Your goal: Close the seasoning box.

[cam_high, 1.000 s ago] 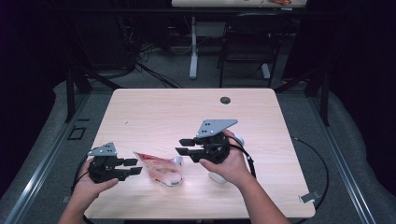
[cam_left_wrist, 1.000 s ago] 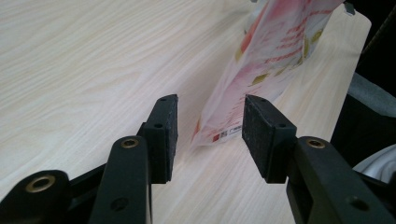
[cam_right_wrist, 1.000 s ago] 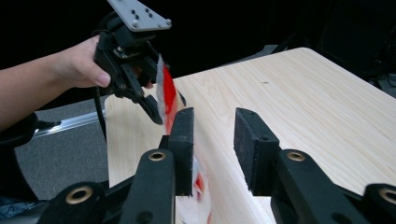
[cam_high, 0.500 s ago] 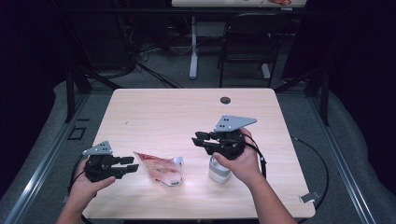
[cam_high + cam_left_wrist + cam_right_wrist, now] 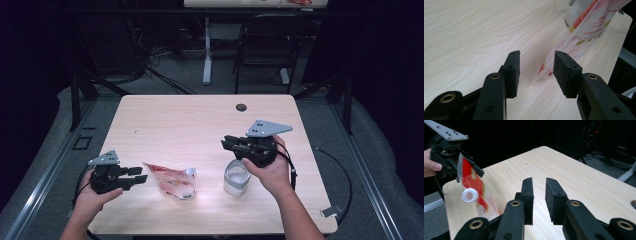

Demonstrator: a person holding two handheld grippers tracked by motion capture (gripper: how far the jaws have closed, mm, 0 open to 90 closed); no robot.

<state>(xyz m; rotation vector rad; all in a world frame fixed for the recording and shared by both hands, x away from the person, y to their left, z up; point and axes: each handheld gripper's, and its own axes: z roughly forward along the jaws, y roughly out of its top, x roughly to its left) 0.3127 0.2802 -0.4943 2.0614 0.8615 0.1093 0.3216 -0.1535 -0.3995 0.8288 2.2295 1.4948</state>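
- Pale wood made up the table [image 5: 165,120], and on its near side lay a red-and-white spouted pouch [image 5: 172,181], its white cap [image 5: 470,195] pointing toward the right hand.
- Just right of the pouch stood a small clear jar [image 5: 236,178], upright, apart from the pouch and partly tucked under the right hand.
- Left gripper [image 5: 136,174] hung just beside the pouch's left edge; in the left gripper view its jaws were parted, the pouch corner [image 5: 546,70] lying beyond the pads and nothing pressed between them.
- Right gripper [image 5: 229,144] hovered above the table behind the jar, pointing left; its jaws had just been closing and stood narrowly apart, gripping nothing.
- My reading was that the work stood at the approach: neither pouch nor jar was yet held.
- Next, I judged, the left jaws needed to slide forward over the pouch's edge and pinch it firmly, since the film looked slack and slippery.
- The right gripper would likely have to reopen and drop toward the jar or the cap, whichever came first; I could not tell which.
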